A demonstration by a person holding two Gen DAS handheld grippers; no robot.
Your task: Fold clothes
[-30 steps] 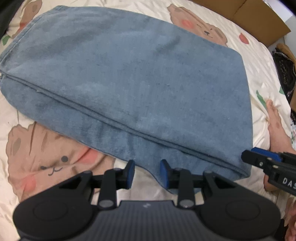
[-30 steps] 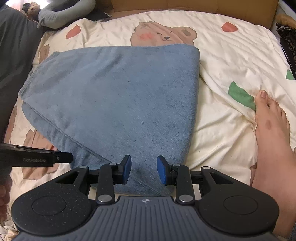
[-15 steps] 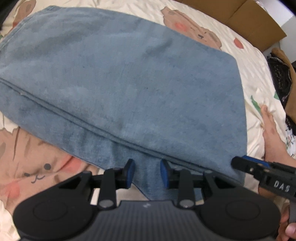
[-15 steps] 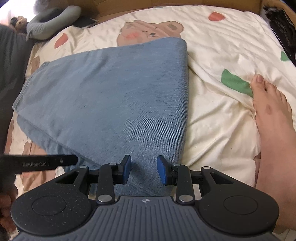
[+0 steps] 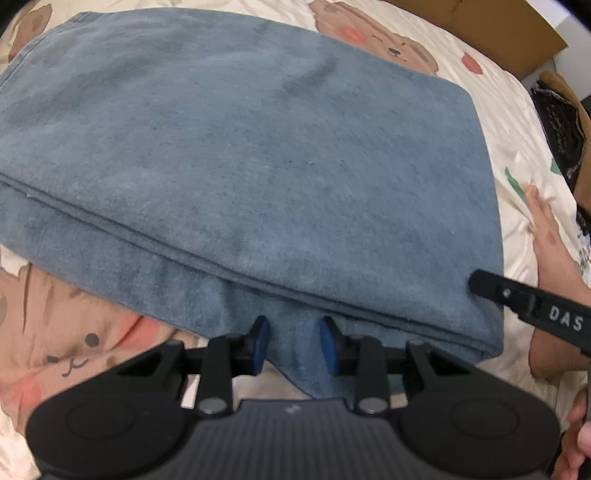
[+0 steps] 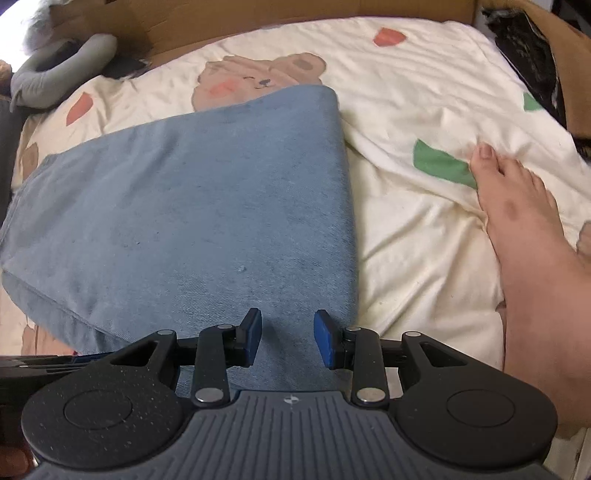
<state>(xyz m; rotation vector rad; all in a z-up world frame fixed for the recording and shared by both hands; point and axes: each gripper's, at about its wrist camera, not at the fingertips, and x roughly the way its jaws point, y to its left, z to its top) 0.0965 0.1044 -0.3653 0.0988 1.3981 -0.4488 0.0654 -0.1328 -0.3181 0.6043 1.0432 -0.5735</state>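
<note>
Denim: a blue folded denim garment (image 5: pixel 258 166) lies flat on the bed, filling the left wrist view from 9 o'clock to 3 o'clock; its stacked layers show as stepped edges along the near side.
Bedsheet: a cream cotton bedsheet printed with brown bears (image 6: pixel 424 229) lies under the garment; one bear print shows at 8 o'clock in the left wrist view, another at 12 o'clock in the right wrist view.
Left tongs: the left tongs (image 5: pixel 294 345) point steeply down at the garment's near edge at 6 o'clock, blue pads partly apart, with a flap of denim between them; whether the pads press on it I cannot tell.
Right tongs: the right tongs (image 6: pixel 287 341) stand partly apart over the garment's near right corner at 6 o'clock, denim in the gap; contact with the cloth I cannot tell. In the left wrist view one black finger of them reaches in at 4 o'clock.
Foot: a bare foot (image 6: pixel 524 236) rests on the sheet at 3 o'clock, apart from the garment.
Cardboard: a brown cardboard box (image 6: pixel 258 22) stands at the bed's far edge at 12 o'clock.
</note>
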